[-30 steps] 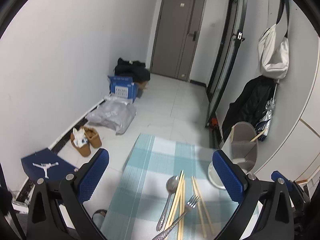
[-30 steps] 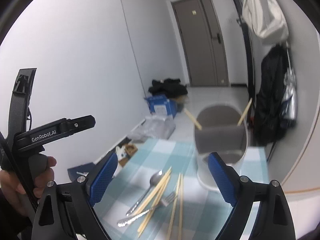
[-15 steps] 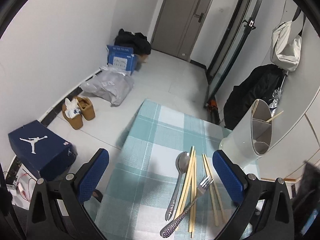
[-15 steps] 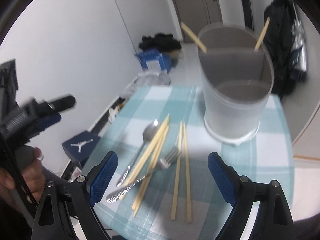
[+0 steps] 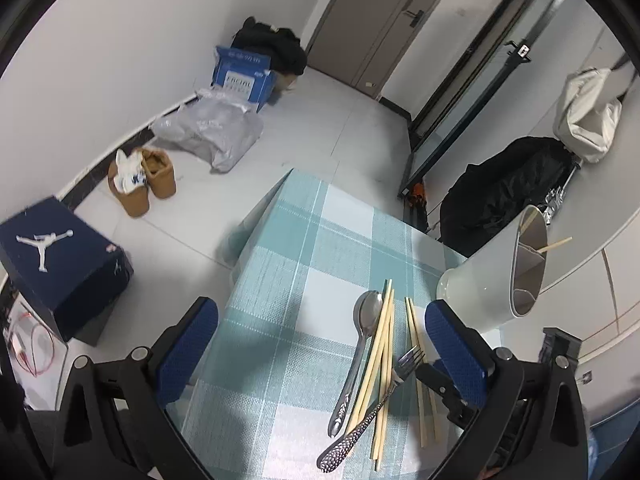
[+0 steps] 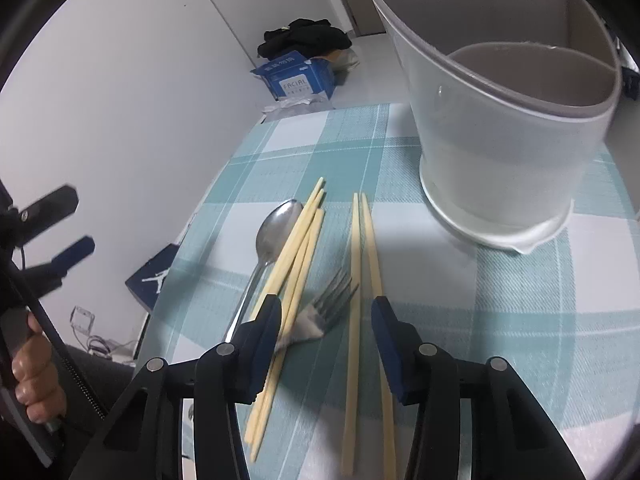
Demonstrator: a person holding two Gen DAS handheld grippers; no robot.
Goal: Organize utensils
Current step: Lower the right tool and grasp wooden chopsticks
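Note:
On the teal checked tablecloth (image 6: 520, 320) lie a metal spoon (image 6: 276, 232), a fork (image 6: 328, 312), a bundle of chopsticks (image 6: 296, 256) crossing the fork, and a separate pair of chopsticks (image 6: 360, 280). A white divided utensil holder (image 6: 500, 128) stands at the far right with chopsticks in its back compartment. My right gripper (image 6: 326, 320) is open and low, its jaws straddling the fork head and the left chopstick of the pair. My left gripper (image 5: 320, 344) is open and empty above the table's left part; the same spoon (image 5: 366, 312) and holder (image 5: 496, 280) show there.
The table's left edge drops to a tiled floor with a navy shoe box (image 5: 60, 264), brown boots (image 5: 144, 180), a grey bag (image 5: 212, 136) and a blue carton (image 5: 244, 76). A black coat (image 5: 504, 196) hangs beyond the table's far right corner.
My right gripper has come down and forward to the utensils and its jaws have narrowed around the fork head. My left gripper has risen and tilted down over the table.

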